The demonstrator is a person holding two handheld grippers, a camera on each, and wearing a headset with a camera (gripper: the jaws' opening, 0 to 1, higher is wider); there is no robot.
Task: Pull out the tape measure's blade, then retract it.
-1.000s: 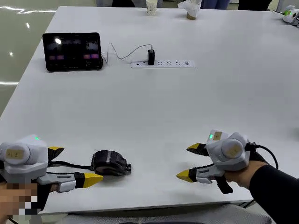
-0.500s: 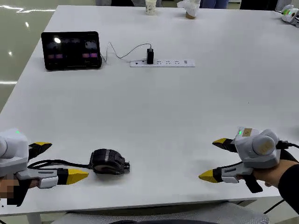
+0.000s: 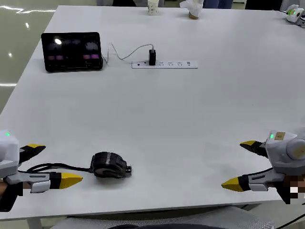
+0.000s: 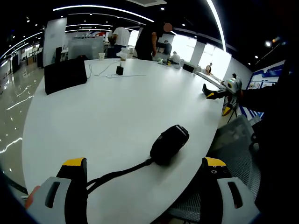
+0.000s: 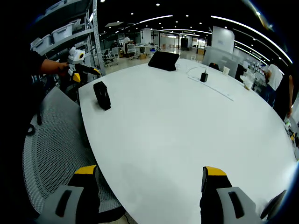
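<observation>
**Tape measure [image 3: 110, 165] lies free, just ahead of the spread left gripper**

We see the tape measure on its side on the white table [image 3: 190, 109], close to the near edge and toward the left. No blade shows out of its black case. A black strap [image 3: 57, 167] runs from the case along the table, leftward in the head view, into the gap between the jaws of the left gripper [image 3: 54, 164].

The left gripper's jaws stand wide apart and grasp nothing. The case sits just beyond their yellow tips and clear of both. In the left gripper view the tape measure [image 4: 169, 143] lies ahead and between the two jaws, a little nearer the right-hand one. The strap [image 4: 117, 173] trails back toward the inner side of the left-hand one, and we cannot tell whether it touches that jaw.

The right gripper [image 3: 239, 163] hangs at the near right of the table, well apart from the tape measure. Its jaws are likewise spread, with only bare table between them. From the right gripper view we make out the tape measure [image 5: 102, 94] far off near the table's edge, with the left gripper [image 5: 86, 71] beyond it.

At the far side of the table a dark tablet [image 3: 71, 51] stands, with a white power strip [image 3: 164, 64] beside it.
</observation>
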